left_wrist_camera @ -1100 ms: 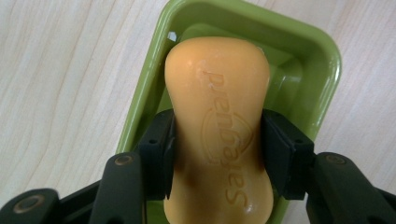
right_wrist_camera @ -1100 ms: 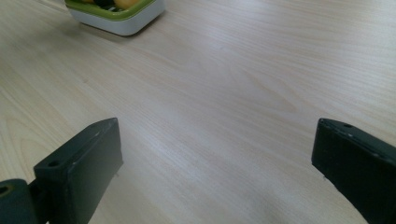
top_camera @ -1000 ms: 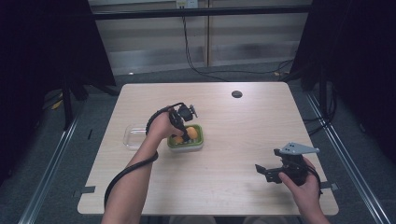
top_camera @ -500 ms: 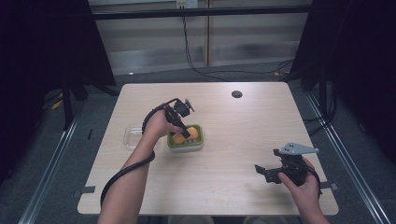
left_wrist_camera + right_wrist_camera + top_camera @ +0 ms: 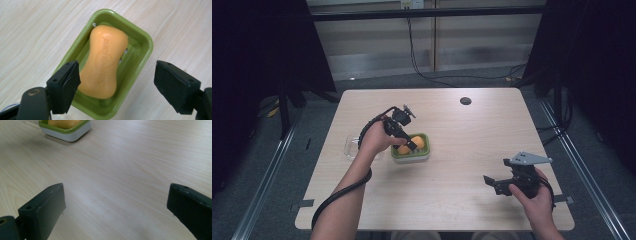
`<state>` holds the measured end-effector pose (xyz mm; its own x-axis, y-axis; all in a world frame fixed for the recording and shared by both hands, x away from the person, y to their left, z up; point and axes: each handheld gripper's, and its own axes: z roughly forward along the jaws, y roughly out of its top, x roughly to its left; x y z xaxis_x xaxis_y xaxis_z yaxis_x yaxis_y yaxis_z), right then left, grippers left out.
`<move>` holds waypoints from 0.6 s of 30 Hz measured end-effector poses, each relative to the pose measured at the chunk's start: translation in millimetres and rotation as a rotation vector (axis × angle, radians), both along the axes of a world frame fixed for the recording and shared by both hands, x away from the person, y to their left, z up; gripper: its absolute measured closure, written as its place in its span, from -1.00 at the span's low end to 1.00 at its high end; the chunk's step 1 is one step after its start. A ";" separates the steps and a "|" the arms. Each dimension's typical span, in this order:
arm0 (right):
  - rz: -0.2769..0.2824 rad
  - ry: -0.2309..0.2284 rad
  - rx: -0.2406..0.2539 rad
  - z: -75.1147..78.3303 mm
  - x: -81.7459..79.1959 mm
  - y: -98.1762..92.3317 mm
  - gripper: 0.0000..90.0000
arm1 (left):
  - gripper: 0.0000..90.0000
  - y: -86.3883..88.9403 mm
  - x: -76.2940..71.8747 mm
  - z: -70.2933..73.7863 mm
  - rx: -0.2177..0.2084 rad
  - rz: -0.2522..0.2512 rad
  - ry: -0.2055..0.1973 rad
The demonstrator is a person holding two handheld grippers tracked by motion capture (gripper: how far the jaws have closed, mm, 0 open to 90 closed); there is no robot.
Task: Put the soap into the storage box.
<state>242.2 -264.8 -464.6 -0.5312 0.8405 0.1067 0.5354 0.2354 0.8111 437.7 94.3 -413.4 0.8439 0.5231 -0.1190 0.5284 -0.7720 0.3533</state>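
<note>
An orange bar of soap [image 5: 418,142] lies in a green soap dish [image 5: 412,156] at the table's middle left. My left gripper [image 5: 411,146] hangs just above it, pointing down. In the left gripper view the soap [image 5: 105,60] rests lengthwise in the dish [image 5: 142,42], and my left gripper [image 5: 117,75] has just been opening; its jaws stand wide, clear of the soap. My right gripper [image 5: 492,182] sits open near the front right edge. Nothing is between the jaws of my right gripper [image 5: 116,202]; the dish [image 5: 72,133] and the soap [image 5: 63,123] lie far ahead of it.
A clear plastic tray [image 5: 351,148] lies just left of the dish, partly under the left hand. A small black round cap [image 5: 465,101] sits in the tabletop at the far middle. Bare wood stretches between the dish and the right gripper.
The left gripper has lifted a little and drawn back from the dish, and its jaws have spread apart. The soap stays in the dish. The right hand has not moved.
</note>
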 end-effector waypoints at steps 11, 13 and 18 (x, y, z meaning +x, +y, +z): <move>0.002 0.002 -0.002 0.5 -0.9 0.9 -0.97 | -0.62 -4.9 -19.8 2.7 -0.010 -0.050 0.008; 0.004 0.003 -0.003 0.9 -1.3 1.7 -0.97 | -0.64 -6.8 -24.2 1.0 -0.019 -0.039 0.006; 0.009 0.003 -0.005 0.9 -1.5 1.8 -0.97 | -0.66 -8.5 -32.8 -1.9 -0.031 -0.055 0.007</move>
